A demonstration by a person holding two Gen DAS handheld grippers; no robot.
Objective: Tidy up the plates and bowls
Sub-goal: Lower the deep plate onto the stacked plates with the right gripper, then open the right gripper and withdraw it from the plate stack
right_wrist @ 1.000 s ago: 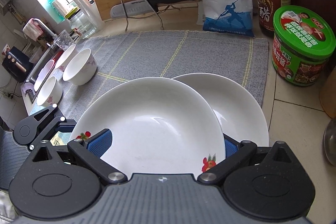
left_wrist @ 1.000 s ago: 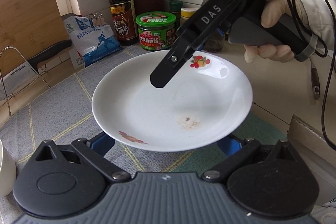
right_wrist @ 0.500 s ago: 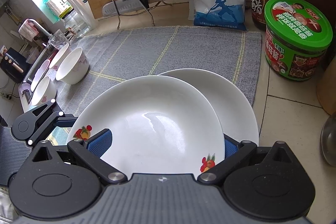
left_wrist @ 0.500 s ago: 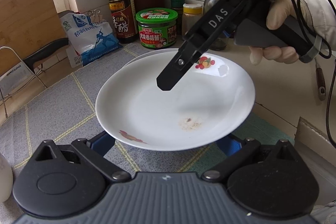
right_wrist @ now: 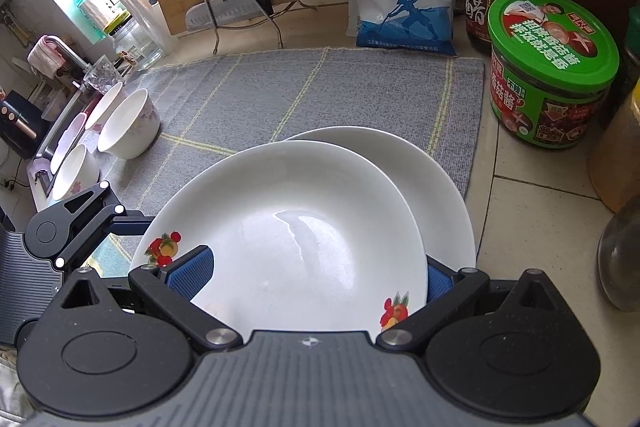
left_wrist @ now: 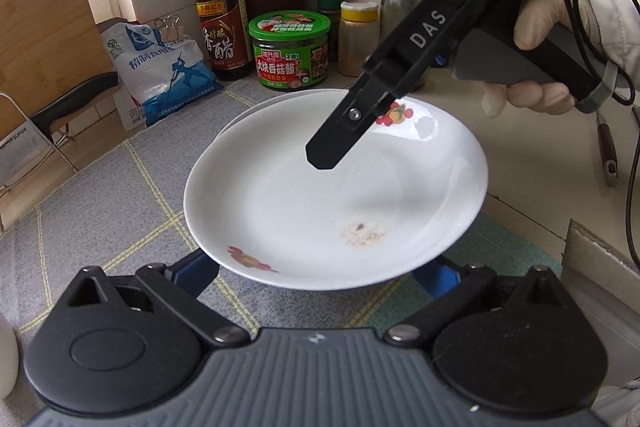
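Left wrist view shows the right gripper (left_wrist: pixel 320 157) reaching over a white plate (left_wrist: pixel 320 203) with fruit prints and a brownish smear, one finger (left_wrist: pixel 340 135) above its rim; right wrist view shows its blue pads (right_wrist: pixel 188 273) clamped across that plate's near edge. The plate hangs partly over a second plate (right_wrist: pixel 432 171) lying on the grey mat (right_wrist: pixel 280 87). The left gripper (left_wrist: pixel 316 277) sits under the near rim, jaws spread wide. Three bowls (right_wrist: pixel 128 125) stand well apart at the mat's far left.

"DAS" on the right hand-held gripper (left_wrist: pixel 320 163); "SUPOR" on the knife (right_wrist: pixel 228 11).
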